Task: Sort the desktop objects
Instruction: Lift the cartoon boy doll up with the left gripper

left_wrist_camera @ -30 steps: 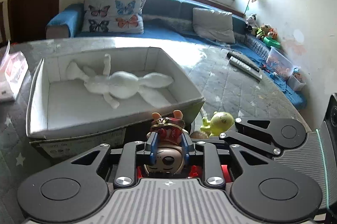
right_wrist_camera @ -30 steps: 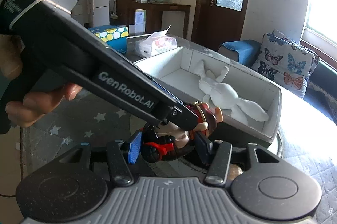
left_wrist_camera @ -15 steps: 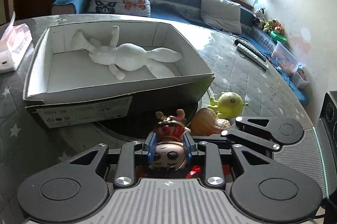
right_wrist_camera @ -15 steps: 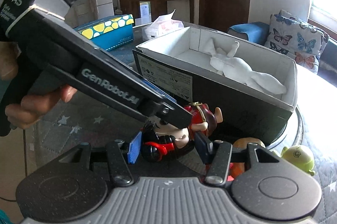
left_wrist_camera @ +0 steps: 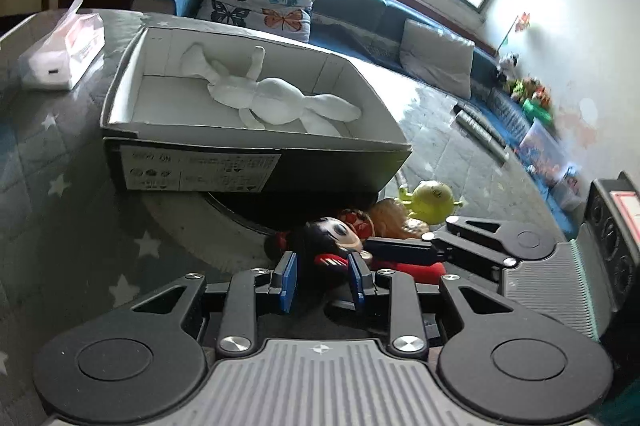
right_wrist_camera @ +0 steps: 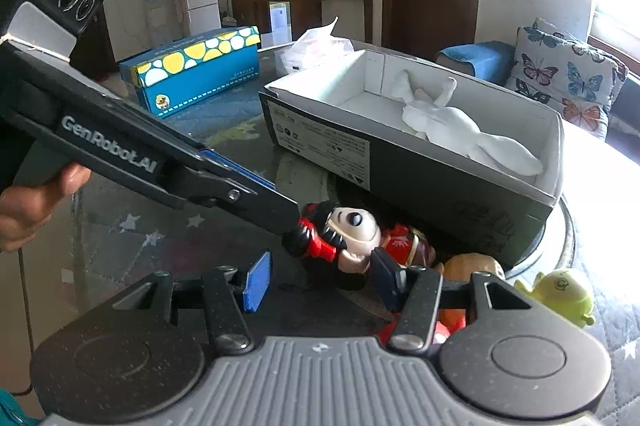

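Observation:
A doll figurine with black hair and red clothes (left_wrist_camera: 334, 240) lies on its side on the table in front of the shoebox (left_wrist_camera: 256, 170); it also shows in the right wrist view (right_wrist_camera: 352, 238). My left gripper (left_wrist_camera: 322, 276) is open, its blue pads either side of the doll's head without gripping. My right gripper (right_wrist_camera: 320, 278) is open, just in front of the doll. A white plush rabbit (left_wrist_camera: 276, 102) lies in the box. A green one-eyed toy (left_wrist_camera: 434, 196) and a brown toy (left_wrist_camera: 394, 216) sit to the right.
A tissue pack (left_wrist_camera: 64, 58) lies left of the box. A blue box with yellow dots (right_wrist_camera: 196, 70) stands behind on the left. Remote controls (left_wrist_camera: 480, 130) lie at the far right. A sofa with a butterfly cushion (left_wrist_camera: 260, 2) is behind the table.
The doll was held in my left gripper above the table; it has come down and now lies on its side, and both grippers have opened.

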Demonstrator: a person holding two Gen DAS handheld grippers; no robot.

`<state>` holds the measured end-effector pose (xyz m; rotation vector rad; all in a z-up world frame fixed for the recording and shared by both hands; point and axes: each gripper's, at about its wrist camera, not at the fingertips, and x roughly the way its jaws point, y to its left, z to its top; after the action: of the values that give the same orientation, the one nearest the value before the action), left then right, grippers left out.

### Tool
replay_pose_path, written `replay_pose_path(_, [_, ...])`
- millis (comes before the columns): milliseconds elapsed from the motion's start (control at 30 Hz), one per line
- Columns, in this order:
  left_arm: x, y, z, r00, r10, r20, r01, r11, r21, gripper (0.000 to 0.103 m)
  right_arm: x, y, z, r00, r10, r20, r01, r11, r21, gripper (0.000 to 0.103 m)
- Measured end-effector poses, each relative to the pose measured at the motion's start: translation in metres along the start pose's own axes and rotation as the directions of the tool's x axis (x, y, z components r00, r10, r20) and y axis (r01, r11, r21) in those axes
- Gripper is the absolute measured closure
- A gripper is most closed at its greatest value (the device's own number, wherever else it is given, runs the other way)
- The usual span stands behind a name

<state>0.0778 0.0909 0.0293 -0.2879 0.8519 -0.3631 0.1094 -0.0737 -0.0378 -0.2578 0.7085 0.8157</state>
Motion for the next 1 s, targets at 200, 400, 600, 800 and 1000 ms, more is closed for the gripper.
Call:
replay_pose_path(200, [0.001, 0.003, 0.002, 1.0, -0.02, 0.012, 0.021, 0.998, -0.054, 0.071, -0.001, 0.008, 0.0, 1.0, 0.012, 0.003, -0.012, 1.0, -0.02, 0.047])
replay_pose_path(400, [0.009, 0.009, 0.004, 1.0, -0.019, 0.013, 0.02, 0.995, -0.099, 0.071, -0.014, -0.004, 0.003, 0.999, -0.026, 0.03, 0.026, 1.0, 0.005, 0.046])
replay_pose_path(600, [0.02, 0.013, 0.007, 1.0, -0.022, 0.021, 0.025, 0.986, -0.165, 0.071, -0.001, -0.022, 0.007, 0.997, -0.083, -0.006, 0.083, 0.996, 0.012, 0.046])
replay_pose_path(800, [0.028, 0.021, 0.004, 0.999, -0.031, 0.035, 0.038, 0.97, -0.239, 0.071, 0.015, -0.024, 0.006, 0.995, -0.08, -0.053, 0.08, 0.997, -0.008, 0.046])
replay_pose_path(1000, [0.036, 0.03, 0.006, 0.997, -0.047, 0.065, 0.065, 0.944, -0.322, 0.069, 0.019, -0.029, 0.003, 0.995, -0.069, -0.07, 0.071, 0.997, 0.025, 0.048])
